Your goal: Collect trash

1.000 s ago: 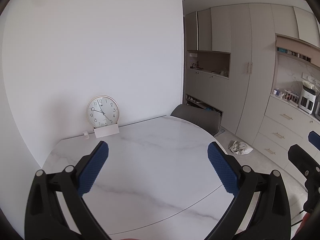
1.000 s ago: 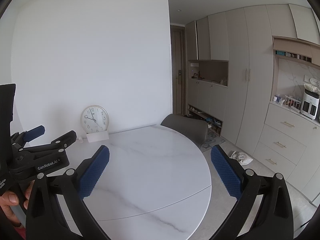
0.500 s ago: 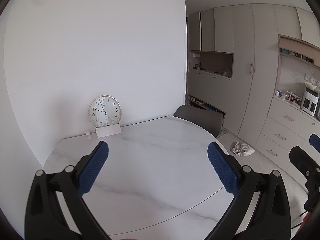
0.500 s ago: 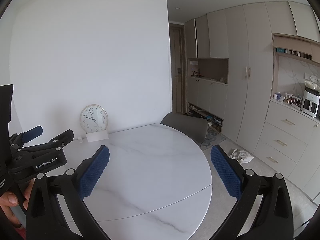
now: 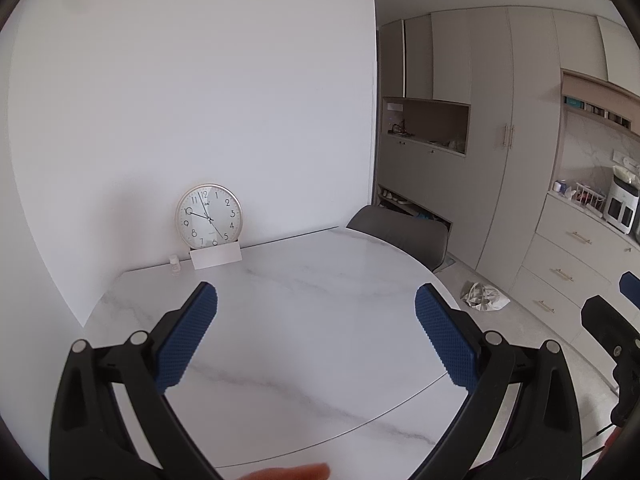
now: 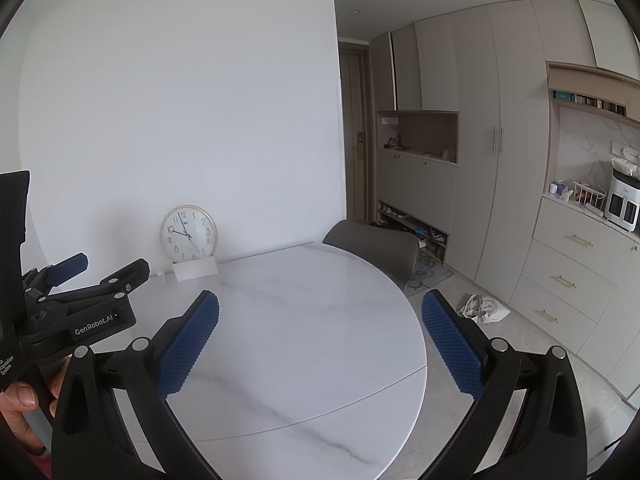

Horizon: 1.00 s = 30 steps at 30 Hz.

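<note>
A crumpled pale bag or wrapper lies on the floor to the right of the round marble table, near the drawer fronts. My left gripper hangs open above the tabletop with nothing between its blue pads. My right gripper is open too, also over the table, empty. In the right wrist view the left gripper shows at the left edge, held by a hand. Both grippers are well short of the bag.
A wall clock leans on the wall behind a white card at the table's back. A grey chair stands at the far side. Tall cabinets and drawers line the right, with a white appliance on the counter.
Both views have risen and drifted slightly, so the clock and the floor bag sit a little further right and lower. Both grippers stay open.
</note>
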Each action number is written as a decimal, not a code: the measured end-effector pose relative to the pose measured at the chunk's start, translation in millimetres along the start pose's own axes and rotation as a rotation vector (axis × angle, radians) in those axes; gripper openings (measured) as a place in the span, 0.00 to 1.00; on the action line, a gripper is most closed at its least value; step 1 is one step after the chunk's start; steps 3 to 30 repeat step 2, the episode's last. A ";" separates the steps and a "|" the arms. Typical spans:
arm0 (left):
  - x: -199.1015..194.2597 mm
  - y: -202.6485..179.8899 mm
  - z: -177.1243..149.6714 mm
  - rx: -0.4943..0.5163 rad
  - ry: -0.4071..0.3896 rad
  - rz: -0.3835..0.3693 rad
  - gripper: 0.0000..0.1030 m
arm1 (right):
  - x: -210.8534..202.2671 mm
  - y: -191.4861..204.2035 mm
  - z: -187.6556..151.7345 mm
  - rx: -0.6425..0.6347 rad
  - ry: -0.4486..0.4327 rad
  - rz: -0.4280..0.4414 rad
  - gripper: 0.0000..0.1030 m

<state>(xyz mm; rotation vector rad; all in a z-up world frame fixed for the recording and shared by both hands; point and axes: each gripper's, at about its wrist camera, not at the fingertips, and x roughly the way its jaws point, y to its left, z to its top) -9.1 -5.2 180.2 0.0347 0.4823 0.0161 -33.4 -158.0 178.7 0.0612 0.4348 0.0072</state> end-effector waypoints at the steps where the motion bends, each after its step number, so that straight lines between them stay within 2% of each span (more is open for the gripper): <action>1: 0.5 -0.5 0.0 -0.001 0.002 0.000 0.92 | -0.2 0.2 -0.1 0.001 -0.001 0.001 0.98; 30: 1.2 -0.4 -0.3 -0.004 0.006 0.000 0.92 | -0.1 0.0 0.0 0.003 -0.001 0.000 0.98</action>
